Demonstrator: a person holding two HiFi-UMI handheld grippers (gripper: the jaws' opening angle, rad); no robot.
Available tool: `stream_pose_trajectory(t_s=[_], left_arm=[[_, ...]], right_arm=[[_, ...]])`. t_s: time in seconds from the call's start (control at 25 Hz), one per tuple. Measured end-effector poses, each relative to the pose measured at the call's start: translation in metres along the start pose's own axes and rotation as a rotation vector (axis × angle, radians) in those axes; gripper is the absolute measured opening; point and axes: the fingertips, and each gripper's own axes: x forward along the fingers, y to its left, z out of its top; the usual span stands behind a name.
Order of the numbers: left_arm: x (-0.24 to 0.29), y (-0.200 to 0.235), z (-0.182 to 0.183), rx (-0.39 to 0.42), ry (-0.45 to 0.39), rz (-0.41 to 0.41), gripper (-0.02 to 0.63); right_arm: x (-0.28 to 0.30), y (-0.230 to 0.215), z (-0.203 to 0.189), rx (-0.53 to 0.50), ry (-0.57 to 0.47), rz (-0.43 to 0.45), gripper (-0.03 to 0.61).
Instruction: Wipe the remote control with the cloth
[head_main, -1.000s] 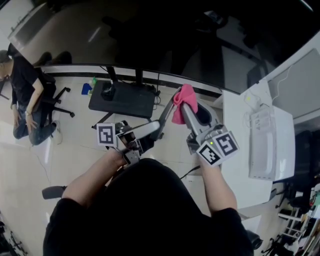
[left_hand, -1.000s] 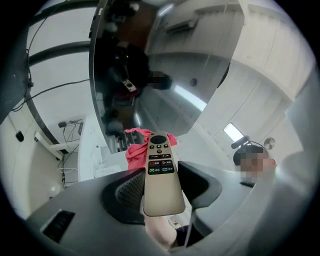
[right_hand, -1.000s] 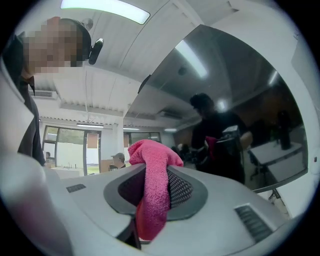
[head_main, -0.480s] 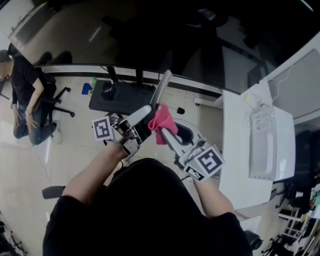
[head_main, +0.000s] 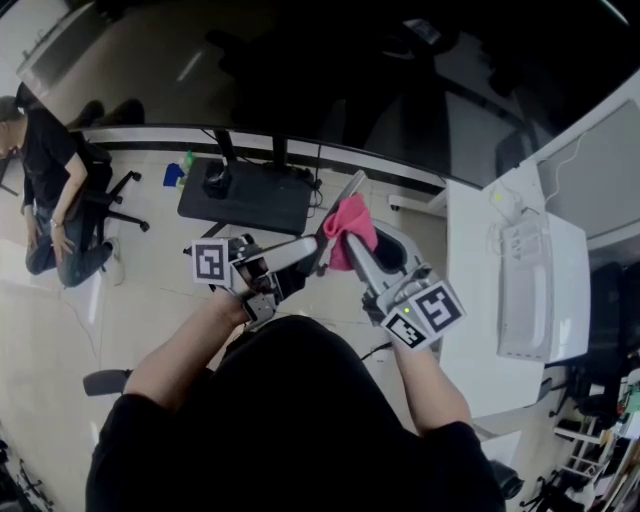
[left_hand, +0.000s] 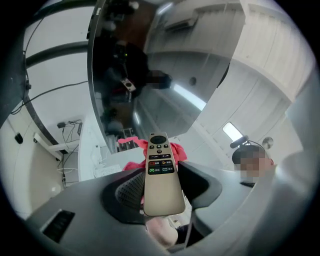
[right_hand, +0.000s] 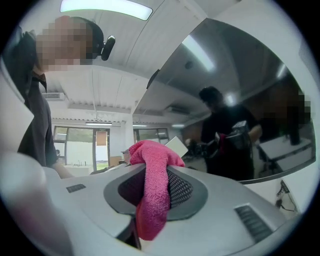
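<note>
— Up in mid-air ahead of the person, over the floor: which step is this?

— The wiping itself, I'd judge. The left gripper (left_hand: 163, 197) has its fingers (left_hand: 125, 192) clamped on the lower end of the remote control (left_hand: 161, 167), which juts out and upward with its button face toward that camera. The right gripper (right_hand: 155, 200) has its fingers (right_hand: 182, 190) closed on the cloth (right_hand: 157, 160). From the head view the cloth (head_main: 350, 225) sits against the remote control (head_main: 342, 208) about halfway along, on its back side. It looks like contact, though I can't be sure.

— And the next move?

— Probably a light stroke along the length while the left grip stays firm. The button face looks uncovered, so one of the two must turn to reach it.

— Materials?

— The remote control is slim, long and rigid, smooth pale-beige plastic with a rounded end, dark round buttons (left_hand: 159, 146) and coloured keys near the top. The cloth is pink, nubby like microfibre, soft and floppy: a bunched fold bulges past the fingertips and a tail hangs below. The finger pads are dark with a fine mesh texture.
</note>
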Motion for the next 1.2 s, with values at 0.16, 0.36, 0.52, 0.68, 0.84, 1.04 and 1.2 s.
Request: stream_pose_trajectory(t_s=[0.16, 0.36, 0.52, 0.68, 0.84, 1.04, 1.2], left_arm=[[-0.003, 0.001, -0.016, -0.005, 0.070, -0.006, 0.209], [-0.002, 0.002, -0.020, -0.003, 0.089, -0.001, 0.209], [-0.005, 0.010, -0.010, 0.055, 0.057, 0.054, 0.209], [-0.038, 0.046, 0.016, 0.276, -0.009, 0.316, 0.209], [-0.099, 0.105, 0.044, 0.567, 0.012, 0.737, 0.209], [-0.177, 0.167, 0.083, 0.769, 0.031, 1.169, 0.207], [-0.224, 0.220, 0.104, 0.794, 0.081, 1.370, 0.208]], right_arm=[[-0.006, -0.023, 0.019, -0.009, -0.051, -0.060, 0.100], [-0.011, -0.029, 0.026, -0.019, -0.065, -0.070, 0.100], [-0.016, -0.029, 0.026, -0.025, -0.063, -0.084, 0.100], [-0.024, -0.025, 0.005, -0.048, 0.011, -0.103, 0.100], [-0.031, -0.020, -0.023, -0.033, 0.088, -0.130, 0.100], [-0.038, -0.008, -0.055, 0.001, 0.173, -0.152, 0.100], [-0.048, 0.004, -0.077, 0.028, 0.254, -0.171, 0.100]])
